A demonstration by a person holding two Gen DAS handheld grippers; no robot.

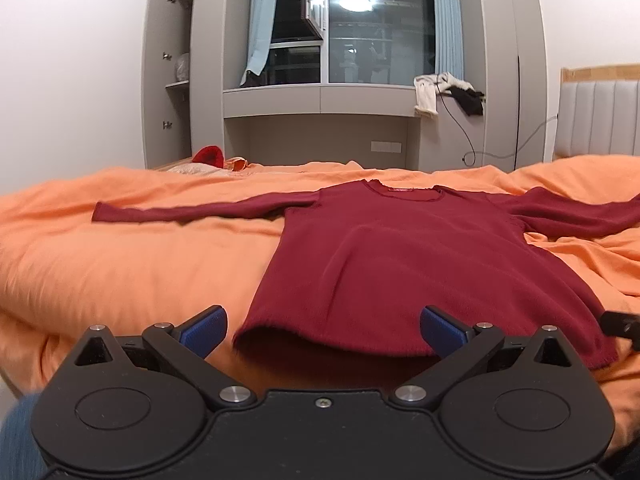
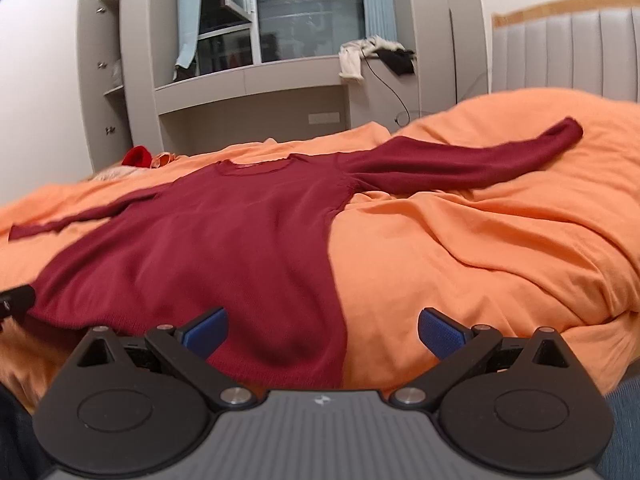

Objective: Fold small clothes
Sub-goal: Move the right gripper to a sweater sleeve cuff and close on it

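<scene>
Sweater (image 1: 400, 256) flat on bed cover (image 1: 120, 264), sleeves out left and right. Left gripper (image 1: 323, 330) and right gripper (image 2: 322, 330) before its hem. Window (image 1: 380, 28) behind bed.

Both tongs, left (image 1: 323, 330) and right (image 2: 322, 330), are black with silver screws and blue ribbed pads (image 1: 204, 330).

In front of you is a bed covered by a rumpled orange duvet (image 1: 120, 248). A dark red knitted long-sleeved sweater (image 1: 400, 256) lies flat on it, sleeves spread.
</scene>
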